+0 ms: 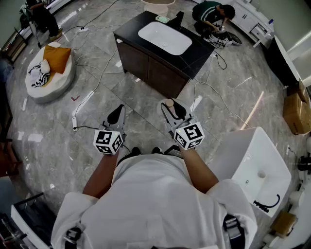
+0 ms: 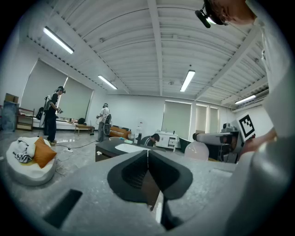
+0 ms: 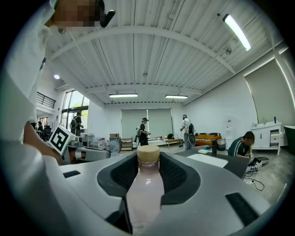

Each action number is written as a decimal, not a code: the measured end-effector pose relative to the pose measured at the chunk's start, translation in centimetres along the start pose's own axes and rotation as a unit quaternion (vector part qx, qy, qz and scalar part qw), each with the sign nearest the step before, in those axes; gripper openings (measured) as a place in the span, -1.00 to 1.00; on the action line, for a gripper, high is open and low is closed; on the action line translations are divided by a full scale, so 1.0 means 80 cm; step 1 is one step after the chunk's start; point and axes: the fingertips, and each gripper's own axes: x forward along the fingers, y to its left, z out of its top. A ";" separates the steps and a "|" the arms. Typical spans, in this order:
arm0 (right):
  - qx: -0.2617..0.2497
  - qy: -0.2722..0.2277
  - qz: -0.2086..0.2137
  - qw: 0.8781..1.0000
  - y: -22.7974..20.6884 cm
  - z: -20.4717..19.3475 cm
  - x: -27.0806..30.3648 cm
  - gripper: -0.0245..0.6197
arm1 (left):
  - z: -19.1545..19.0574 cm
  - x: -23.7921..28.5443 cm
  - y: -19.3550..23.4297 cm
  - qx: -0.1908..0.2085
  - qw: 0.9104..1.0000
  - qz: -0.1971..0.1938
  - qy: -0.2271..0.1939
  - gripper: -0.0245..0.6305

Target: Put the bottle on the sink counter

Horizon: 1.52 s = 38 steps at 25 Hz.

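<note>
My right gripper [image 3: 148,171] is shut on a pale pink bottle [image 3: 145,196] with a tan cap, which stands upright between the dark pads. In the head view the bottle [image 1: 168,103] pokes out of the right gripper [image 1: 175,112] above the grey floor, in front of the person. The sink counter [image 1: 130,34], a dark cabinet with a white basin, stands some way ahead. It also shows in the right gripper view, where the counter [image 3: 233,167] is at the right. My left gripper [image 1: 116,116] hangs level beside the right one. Its jaws [image 2: 148,159] are shut and hold nothing.
A round white cushion [image 1: 48,73] with an orange pillow lies at the far left. Cables and a power strip [image 1: 75,122] run across the floor. A person [image 1: 211,14] crouches behind the counter. A white basin unit [image 1: 257,170] stands at the right, with a cardboard box [image 1: 296,112] beyond it.
</note>
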 end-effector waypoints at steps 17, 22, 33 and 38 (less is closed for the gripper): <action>0.011 -0.020 -0.006 1.000 -0.014 0.011 -0.013 -0.47 | 0.007 0.005 -0.007 -0.020 0.999 -0.033 -0.013 -0.87; 0.013 -0.022 -0.004 1.000 -0.018 0.013 -0.024 -0.47 | 0.009 0.007 -0.017 -0.021 0.999 -0.041 -0.012 -0.87; 0.031 -0.015 0.000 0.999 -0.040 -0.009 -0.065 -0.47 | -0.019 0.024 -0.059 -0.047 0.997 -0.056 0.007 -0.87; 0.024 -0.031 0.005 0.999 -0.053 0.002 -0.072 -0.47 | -0.005 0.036 -0.074 -0.035 0.998 -0.047 -0.006 -0.87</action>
